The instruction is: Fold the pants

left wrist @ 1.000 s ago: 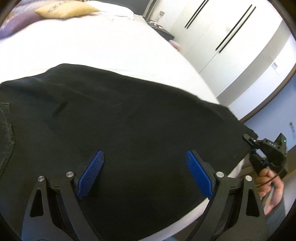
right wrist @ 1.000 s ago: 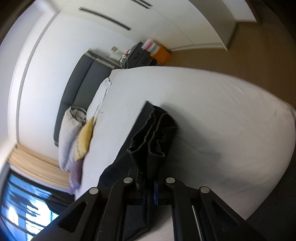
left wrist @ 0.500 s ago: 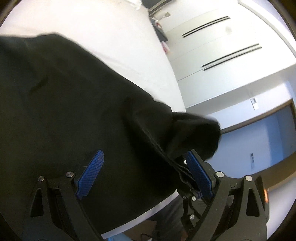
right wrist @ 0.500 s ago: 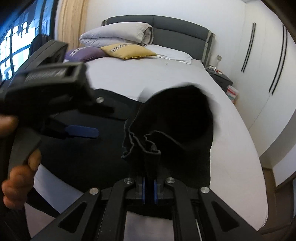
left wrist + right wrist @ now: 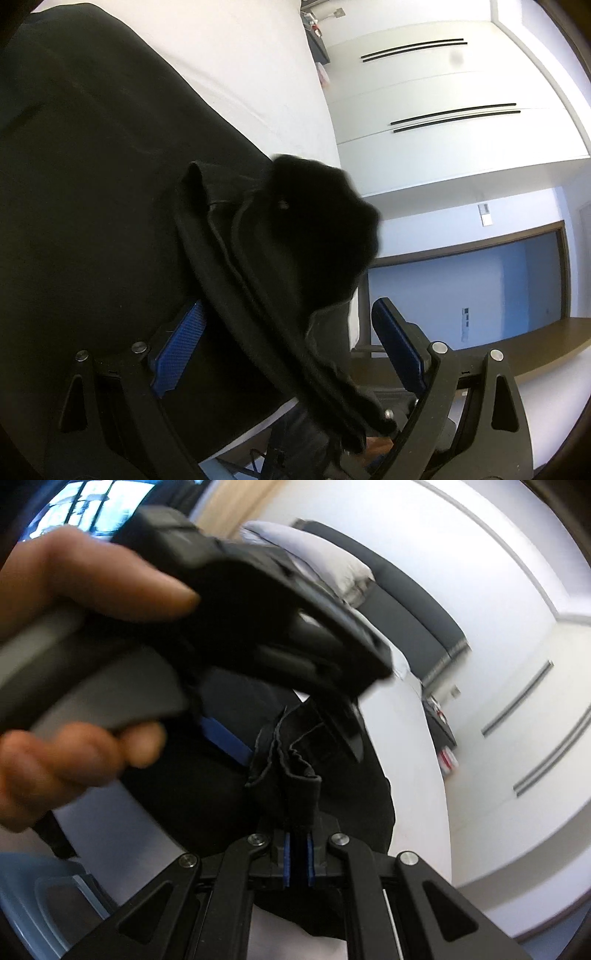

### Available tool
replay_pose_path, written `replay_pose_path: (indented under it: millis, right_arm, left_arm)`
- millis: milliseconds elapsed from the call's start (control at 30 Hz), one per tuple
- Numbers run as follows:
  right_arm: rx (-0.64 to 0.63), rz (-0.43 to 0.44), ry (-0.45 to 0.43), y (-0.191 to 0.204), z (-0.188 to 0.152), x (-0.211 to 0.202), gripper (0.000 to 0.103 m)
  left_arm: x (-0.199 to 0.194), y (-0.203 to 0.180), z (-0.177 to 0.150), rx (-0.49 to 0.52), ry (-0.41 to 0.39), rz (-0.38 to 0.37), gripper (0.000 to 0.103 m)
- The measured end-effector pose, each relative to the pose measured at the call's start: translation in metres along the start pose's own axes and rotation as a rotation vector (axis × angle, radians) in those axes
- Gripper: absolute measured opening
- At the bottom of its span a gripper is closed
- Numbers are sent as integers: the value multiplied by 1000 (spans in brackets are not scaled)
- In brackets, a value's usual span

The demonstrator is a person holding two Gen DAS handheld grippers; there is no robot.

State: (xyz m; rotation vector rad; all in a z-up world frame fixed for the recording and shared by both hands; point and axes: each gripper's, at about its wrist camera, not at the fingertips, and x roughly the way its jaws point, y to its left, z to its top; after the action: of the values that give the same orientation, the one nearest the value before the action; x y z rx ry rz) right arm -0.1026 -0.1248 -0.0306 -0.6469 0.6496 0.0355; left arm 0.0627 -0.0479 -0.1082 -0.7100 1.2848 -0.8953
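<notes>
Black pants (image 5: 92,192) lie spread on a white bed (image 5: 251,74), one bunched end lifted off the near edge. We pinch that hem in our right gripper (image 5: 298,860), whose blue pads are clamped together on the cloth. Our left gripper (image 5: 288,354) has its jaws wide apart, the raised fold of cloth passing between them without either blue pad pressing it. A hand (image 5: 62,686) grips the left gripper's handle, blurred and close. White wardrobe doors (image 5: 424,96) stand beyond the bed.
</notes>
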Motion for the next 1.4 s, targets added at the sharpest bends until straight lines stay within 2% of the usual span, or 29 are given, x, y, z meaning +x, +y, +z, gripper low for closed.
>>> replay_pose_path:
  millis: [133,267,333,367,433,500,633,700,833,967,1067,1200,1300,1333,1400]
  right_arm:
    - [-37,-4,-3,5,-2,-1,7]
    - [-63,-28,-27,14,-4,-17,7]
    - [-73,-41,-38,18,-4,-23,7]
    - [-73,-39,-45,21,-3,-27,7]
    - [-77,-36,-53,26,-1,-32,7]
    - [-84,-26,-59,31,-5,-38,7]
    - [-106,-5,-69,42,-3,-45,7]
    - [-111,4,-77,40,-2,-43,7]
    - [-103,27,-118,48,0,-59,7]
    - [-92,58,-178,58,26,-70,7]
    - [-78,100,-194,70,41,-68,7]
    - [-28,231,-117,92,44,-39,7]
    - [-52,284,-78,110,35,-33,8]
    - [-53,308,-53,117,30,-29,8]
    - [-46,337,-18,112,28,-15,14]
  left_arm:
    - [7,-5,12,28,7,12,91]
    - [2,10,13,-15,-7,-61,91]
    - [5,8,16,-18,8,-90,87]
    - [8,7,16,-15,17,-99,81]
    - [13,8,17,-31,45,-122,44]
    - [12,9,18,-40,47,-121,26]
    - [-4,6,21,-12,34,-116,11]
    - [-4,-1,31,18,30,-104,10]
    - [-39,-12,35,91,3,-88,10]
    - [-81,-21,40,175,-37,-45,10]
    - [-101,-7,43,167,-50,-8,10]
    - [-111,32,32,108,-48,84,10]
    - [-115,60,19,62,-36,160,10]
    - [-114,64,18,50,-34,172,11]
    - [-117,70,17,31,-42,142,11]
